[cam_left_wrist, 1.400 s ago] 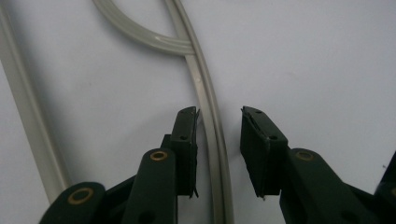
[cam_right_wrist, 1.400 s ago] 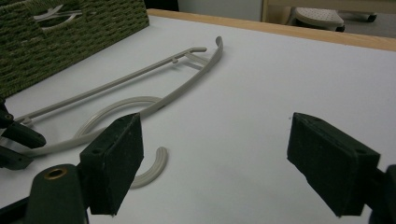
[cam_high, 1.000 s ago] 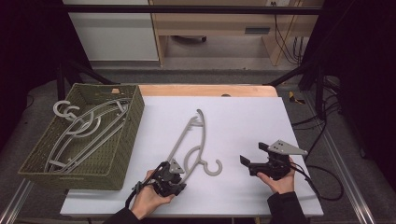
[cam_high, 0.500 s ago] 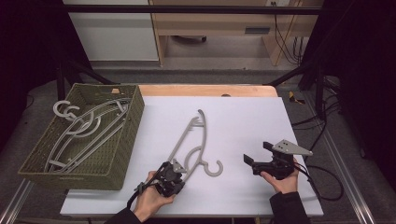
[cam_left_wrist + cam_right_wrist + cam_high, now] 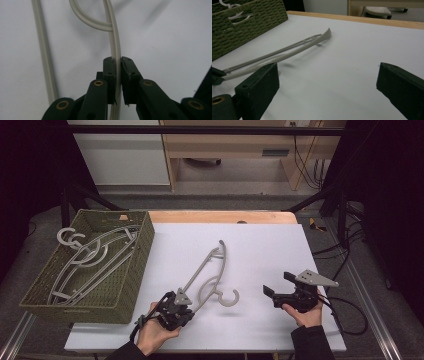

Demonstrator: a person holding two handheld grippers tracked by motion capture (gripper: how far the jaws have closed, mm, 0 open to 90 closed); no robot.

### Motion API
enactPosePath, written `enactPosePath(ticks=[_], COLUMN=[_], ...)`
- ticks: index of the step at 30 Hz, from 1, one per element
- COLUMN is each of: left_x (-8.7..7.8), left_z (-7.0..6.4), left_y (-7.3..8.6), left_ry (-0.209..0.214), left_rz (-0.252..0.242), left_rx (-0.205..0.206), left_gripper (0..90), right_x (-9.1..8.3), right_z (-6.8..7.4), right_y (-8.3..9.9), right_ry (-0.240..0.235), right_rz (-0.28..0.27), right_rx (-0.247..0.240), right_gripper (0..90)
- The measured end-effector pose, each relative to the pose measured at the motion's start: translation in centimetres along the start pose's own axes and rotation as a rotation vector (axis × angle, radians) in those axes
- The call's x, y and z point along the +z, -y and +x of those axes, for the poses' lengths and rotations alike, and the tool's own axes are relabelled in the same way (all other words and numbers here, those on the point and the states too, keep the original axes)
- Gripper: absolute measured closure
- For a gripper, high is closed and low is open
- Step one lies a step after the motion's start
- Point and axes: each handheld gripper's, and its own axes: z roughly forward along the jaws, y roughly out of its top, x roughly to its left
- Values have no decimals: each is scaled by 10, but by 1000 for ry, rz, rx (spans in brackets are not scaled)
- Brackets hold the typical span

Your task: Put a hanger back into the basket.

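Grey plastic, curved and slender, was pinched between the jaws of the left gripper (image 5: 176, 309) near the front edge of the white table (image 5: 280, 245). The coat hanger (image 5: 210, 272) was held by one end of its shoulder arm, its far tip stretching away across the table and its hook (image 5: 227, 297) curling towards the right. Seen from the right gripper's camera, the hanger appeared raised slightly at the far end, a shadow lying beneath it; gripping at the end was judged to leave the whole length free to be swung sideways. In the left gripper view the jaws were shown closed tight on the pale bar (image 5: 117, 62), with almost no gap left.

The right gripper (image 5: 280, 290) was held just above the table, well apart from the hanger, its jaws spread wide and holding nothing, apparently kept ready to steady the load.

To the left, a woven green basket (image 5: 142, 245) stood partly on the table. Several more grey hangers (image 5: 85, 262) were laid inside it, overlapping, hooks towards the far corner.
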Motion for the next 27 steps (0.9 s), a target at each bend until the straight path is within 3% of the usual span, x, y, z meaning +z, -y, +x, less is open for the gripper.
enactPosePath(ticks=[6,14,20,27], left_x=[-24,-50,-68,-94], left_z=[5,6,6,2], left_y=[-1,-5,-7,-12], left_ry=[-2,2,-11,-36], left_rz=[-77,-144,-208,-290], left_rx=[-4,12,8,35], left_gripper=[830,831,832,833], right_x=[-2,-4,-7,-11], right_z=[-1,-2,-3,-4], right_y=[-1,-2,-2,-4], right_ry=[2,1,-2,6], right_rz=[-8,-16,-23,-34], right_rx=[7,6,4,5], right_gripper=[50,53,54,53])
